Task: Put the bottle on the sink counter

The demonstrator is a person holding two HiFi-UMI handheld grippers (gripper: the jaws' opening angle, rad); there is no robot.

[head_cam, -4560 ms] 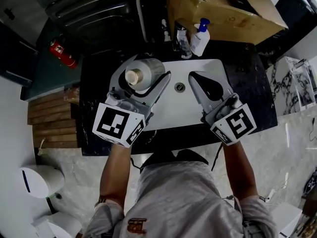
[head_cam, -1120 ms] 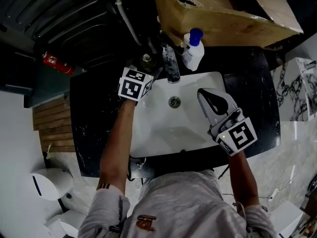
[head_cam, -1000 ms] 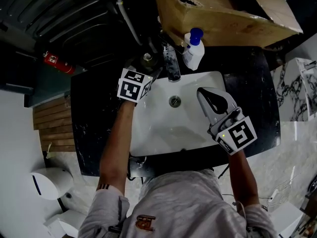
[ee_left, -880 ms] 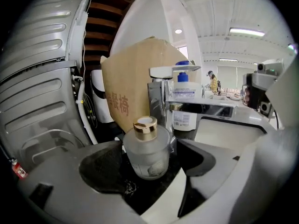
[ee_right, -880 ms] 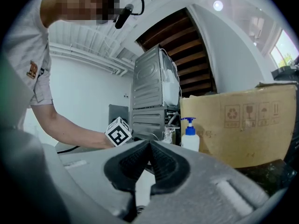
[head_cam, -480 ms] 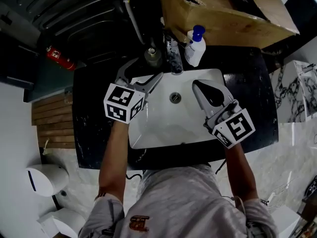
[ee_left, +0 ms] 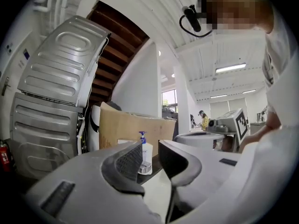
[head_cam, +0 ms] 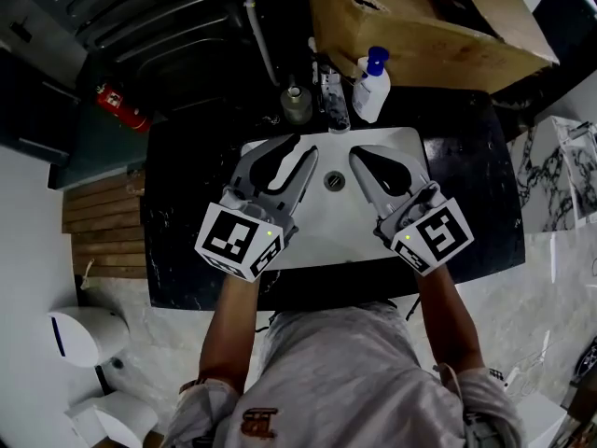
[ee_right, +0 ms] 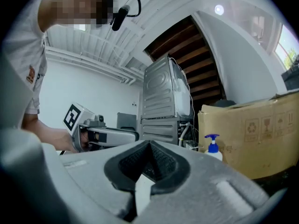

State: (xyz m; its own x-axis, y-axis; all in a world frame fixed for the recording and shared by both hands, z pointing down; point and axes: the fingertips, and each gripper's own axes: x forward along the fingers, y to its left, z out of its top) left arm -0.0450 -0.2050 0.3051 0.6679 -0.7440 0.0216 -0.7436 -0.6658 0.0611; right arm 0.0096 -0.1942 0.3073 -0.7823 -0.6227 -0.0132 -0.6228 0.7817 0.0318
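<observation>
The small grey round bottle with a pale cap (head_cam: 297,105) is seen standing upright at the far edge of the black stone sink counter (head_cam: 182,203), just left of the chrome tap (head_cam: 334,108) and touched by neither tool, so the placing is judged done. That flat ledge behind the bowl looks well chosen, since nothing there can tip into the white basin (head_cam: 326,236). The left gripper (head_cam: 293,149) is held over the left side of the basin, pointed toward the far edge, near the bottle but apart from it. Its jaws are closing right now: a narrow gap shows between the ribbed pads and nothing is caught in it. Only the white pump dispenser with a blue head (head_cam: 371,86) is glimpsed through that gap, well beyond, with the brown cardboard box (head_cam: 420,21) behind it. The right gripper (head_cam: 360,155) is held over the right side of the basin, jaws pressed together on nothing, probably parked there as the spare tool, clear of tap and dispenser.
</observation>
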